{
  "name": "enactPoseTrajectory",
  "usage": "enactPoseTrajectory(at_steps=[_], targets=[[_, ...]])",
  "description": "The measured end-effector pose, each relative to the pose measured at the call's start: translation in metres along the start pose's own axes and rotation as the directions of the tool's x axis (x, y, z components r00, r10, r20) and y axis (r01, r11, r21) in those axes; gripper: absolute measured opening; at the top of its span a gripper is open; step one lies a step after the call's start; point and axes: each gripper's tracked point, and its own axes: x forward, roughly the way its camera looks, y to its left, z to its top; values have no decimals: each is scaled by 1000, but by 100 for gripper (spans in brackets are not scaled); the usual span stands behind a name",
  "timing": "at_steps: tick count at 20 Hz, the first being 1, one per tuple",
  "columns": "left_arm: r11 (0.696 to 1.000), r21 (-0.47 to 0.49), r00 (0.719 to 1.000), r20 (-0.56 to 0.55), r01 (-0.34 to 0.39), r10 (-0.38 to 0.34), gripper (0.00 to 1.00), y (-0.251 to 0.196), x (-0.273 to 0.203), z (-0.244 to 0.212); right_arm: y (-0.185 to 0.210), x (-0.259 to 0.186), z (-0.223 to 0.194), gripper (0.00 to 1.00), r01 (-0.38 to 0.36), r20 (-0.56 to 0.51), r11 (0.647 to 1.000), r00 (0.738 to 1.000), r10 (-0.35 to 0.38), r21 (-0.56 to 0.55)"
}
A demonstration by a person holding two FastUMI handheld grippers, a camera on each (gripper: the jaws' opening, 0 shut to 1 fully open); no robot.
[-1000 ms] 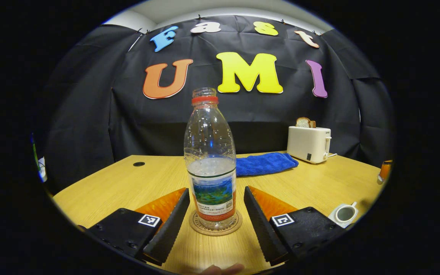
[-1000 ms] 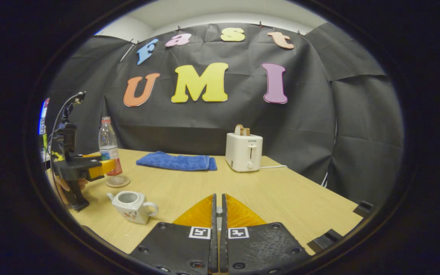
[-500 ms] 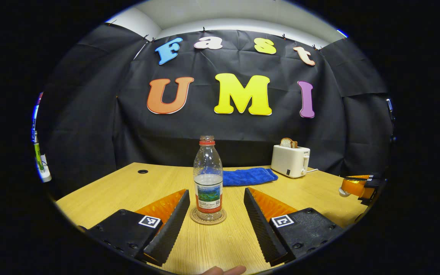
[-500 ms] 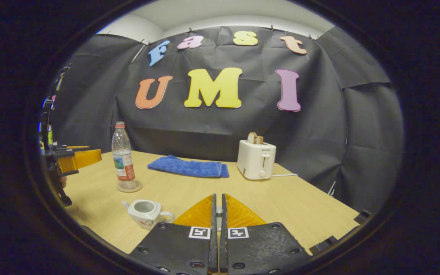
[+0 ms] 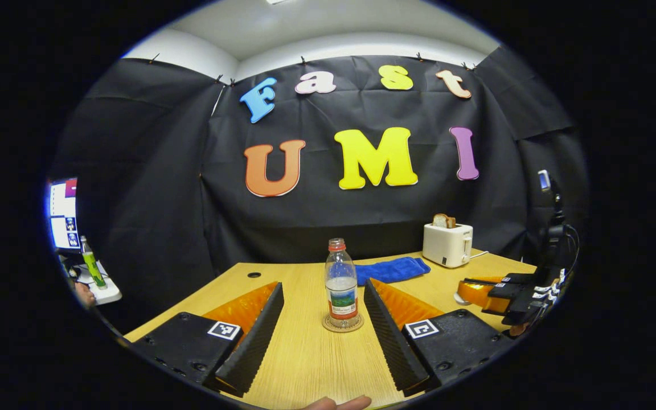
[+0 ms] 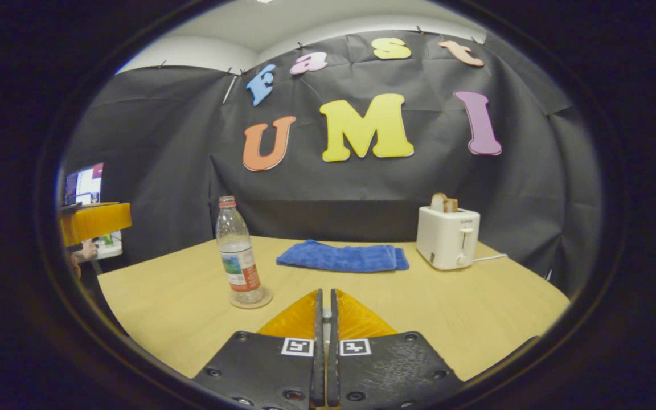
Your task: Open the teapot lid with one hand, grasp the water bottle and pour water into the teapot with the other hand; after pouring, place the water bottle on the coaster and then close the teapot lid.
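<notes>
Upright on the coaster (image 5: pixel 343 324), water bottle (image 5: pixel 341 285) — uncapped, part full, mid-table (image 5: pixel 305 364). Ahead of the left gripper (image 5: pixel 323 293), fingers spread wide, well apart from the bottle, holding nothing. Right gripper (image 6: pixel 324 299) closed tight, fingers nearly touching — whether something thin sits between, cannot tell. Beyond, blue towel (image 6: pixel 342 257) lying flat, white toaster (image 6: pixel 447 236) with bread just beside it

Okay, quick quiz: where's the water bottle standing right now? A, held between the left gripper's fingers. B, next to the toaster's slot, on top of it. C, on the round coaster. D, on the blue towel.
C: the water bottle stands upright on the round coaster, clear of the open left gripper.
</notes>
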Motion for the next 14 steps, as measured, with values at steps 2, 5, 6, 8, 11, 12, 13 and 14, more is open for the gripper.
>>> enactPoseTrajectory(at_steps=[2, 5, 6, 8, 11, 12, 13, 14], targets=[[999, -29, 1000, 9, -13, 13, 89, 13, -8, 7, 7, 8, -6, 2, 11, -30, 1000, 1000, -10, 12], [996, -84, 1000, 14, -3, 4, 89, 22, -12, 11, 18, 11, -10, 2, 12, -40, 1000, 999, -11, 22], [996, -85, 1000, 20, 10, -9, 89, 24, -7, 10, 18, 12, -12, 2, 16, -42, 1000, 999, -15, 22], [996, -84, 1000, -2, -10, 9, 89, 37, -3, 0, 21, 15, -20, 2, 17, -59, 1000, 998, -15, 24], [996, -79, 998, -50, -49, 46, 89, 49, 0, -14, 21, 17, -27, 3, 21, -68, 1000, 998, -20, 17], [995, -80, 997, -57, -53, 48, 89, 49, 1, -15, 20, 19, -30, 5, 26, -73, 1000, 997, -25, 17], [995, -83, 997, -60, -59, 54, 89, 50, 2, -16, 19, 21, -33, 3, 26, -84, 999, 996, -24, 22], [994, -87, 997, -59, -60, 55, 89, 49, 3, -16, 20, 21, -31, 3, 22, -76, 999, 997, -20, 29]])
